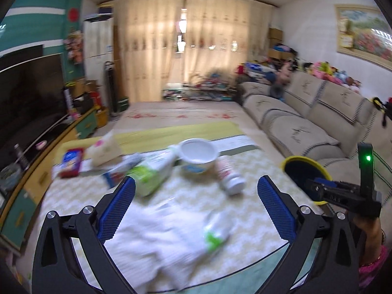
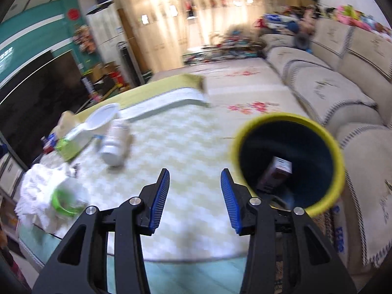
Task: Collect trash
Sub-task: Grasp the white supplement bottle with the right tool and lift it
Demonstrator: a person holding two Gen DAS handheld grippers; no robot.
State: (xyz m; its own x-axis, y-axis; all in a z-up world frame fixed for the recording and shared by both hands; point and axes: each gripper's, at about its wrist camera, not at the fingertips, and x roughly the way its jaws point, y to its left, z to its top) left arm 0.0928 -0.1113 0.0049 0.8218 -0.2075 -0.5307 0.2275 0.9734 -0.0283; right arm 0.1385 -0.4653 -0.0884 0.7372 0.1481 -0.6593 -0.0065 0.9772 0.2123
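Both tools hung empty over the table (image 1: 257, 171) as I watched; the left gripper (image 1: 196, 201) had its blue pads spread wide with nothing between them, and the right gripper (image 2: 194, 196) stood parted more narrowly, also holding nothing, just beside the bin (image 2: 289, 161); the trouble I could foresee was with that bin, which sat at the table's right edge near the sofa (image 1: 306, 112), so a careless swing of the right tool could, I judged, nudge its yellow rim and tip it off toward the cushions; the other risk lay with the white bottle (image 1: 229, 174), lying on its side and likely to roll if pinched off-centre; the crumpled white wrapper (image 1: 171, 240) with a green patch looked limp and might slip out of a shallow grip; the rubbish itself was scattered across the patterned cloth: the wrapper nearest the left tool, a green and white carton (image 1: 152, 174) lying flat beyond it, a white bowl (image 1: 198, 153) upright next to the bottle, and a red and blue packet (image 1: 71, 161) at the far left edge; inside the dark bin one small box (image 2: 276, 174) already lay, so most pieces seemed left to gather; everything was smeared by blur, and labels could not be read
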